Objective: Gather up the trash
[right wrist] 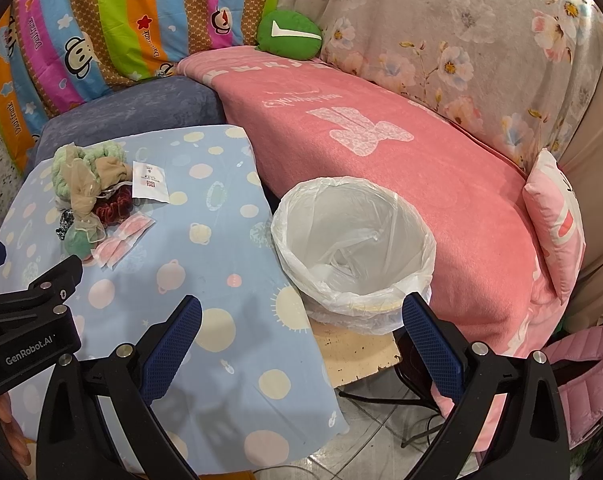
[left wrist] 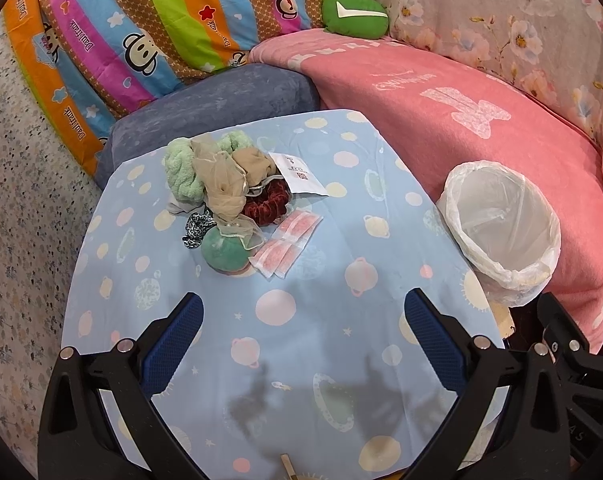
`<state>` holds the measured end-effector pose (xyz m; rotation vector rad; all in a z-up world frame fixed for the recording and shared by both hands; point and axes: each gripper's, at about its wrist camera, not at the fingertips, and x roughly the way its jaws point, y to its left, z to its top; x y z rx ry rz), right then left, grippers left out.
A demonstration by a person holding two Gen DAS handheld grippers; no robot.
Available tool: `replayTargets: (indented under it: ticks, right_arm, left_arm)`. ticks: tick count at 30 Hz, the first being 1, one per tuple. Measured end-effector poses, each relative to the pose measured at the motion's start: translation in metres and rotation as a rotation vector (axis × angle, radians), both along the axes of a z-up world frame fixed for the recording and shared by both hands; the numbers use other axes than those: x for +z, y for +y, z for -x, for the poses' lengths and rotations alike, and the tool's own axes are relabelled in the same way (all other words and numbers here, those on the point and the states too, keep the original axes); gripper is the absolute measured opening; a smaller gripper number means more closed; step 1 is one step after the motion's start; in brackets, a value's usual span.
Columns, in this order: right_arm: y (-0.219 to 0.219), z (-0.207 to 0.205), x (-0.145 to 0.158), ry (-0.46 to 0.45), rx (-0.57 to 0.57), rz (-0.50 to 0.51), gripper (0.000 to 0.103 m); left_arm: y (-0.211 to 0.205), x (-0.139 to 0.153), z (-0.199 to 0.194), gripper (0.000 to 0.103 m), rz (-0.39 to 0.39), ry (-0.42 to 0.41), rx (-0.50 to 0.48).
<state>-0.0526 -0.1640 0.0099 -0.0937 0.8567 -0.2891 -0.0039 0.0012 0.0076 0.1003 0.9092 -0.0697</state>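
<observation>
A pile of scrunchies and hair ties point(left wrist: 217, 184) lies at the far left of the blue planet-print table point(left wrist: 309, 240), with a white paper packet point(left wrist: 299, 172) and pink-and-white wrappers point(left wrist: 287, 242) beside it. A bin lined with a white bag point(left wrist: 501, 232) stands right of the table. My left gripper point(left wrist: 303, 312) is open and empty above the table's near half. My right gripper point(right wrist: 301, 312) is open and empty just before the bin point(right wrist: 353, 248). The pile point(right wrist: 89, 184), packet point(right wrist: 149, 186) and wrappers point(right wrist: 123, 238) also show in the right wrist view.
A sofa with a pink blanket point(right wrist: 401, 152) runs behind the table and bin. A green cushion point(left wrist: 355, 14) and a striped cartoon quilt point(left wrist: 133, 28) sit at the back. A blue-grey cushion point(left wrist: 213, 108) lies behind the table. Cables lie on the tiled floor point(right wrist: 381, 432).
</observation>
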Motion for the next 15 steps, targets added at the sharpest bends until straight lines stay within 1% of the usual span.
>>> replayTargets:
  ticks: [5, 7, 15]
  right_arm:
    - [0.0000, -0.0002, 0.0004, -0.001, -0.001, 0.001, 0.096]
    - [0.0006, 0.0004, 0.0009, -0.001, 0.000, 0.000, 0.096]
    - [0.0006, 0.0005, 0.0014, -0.002, -0.002, 0.001, 0.096]
  left_arm:
    - [0.0003, 0.0032, -0.0031, 0.096, -0.003, -0.001, 0.002]
    - [0.0000, -0.0004, -0.0001, 0.096, -0.003, -0.001, 0.002]
    - [0.0004, 0.0005, -0.0018, 0.096, -0.005, -0.005, 0.002]
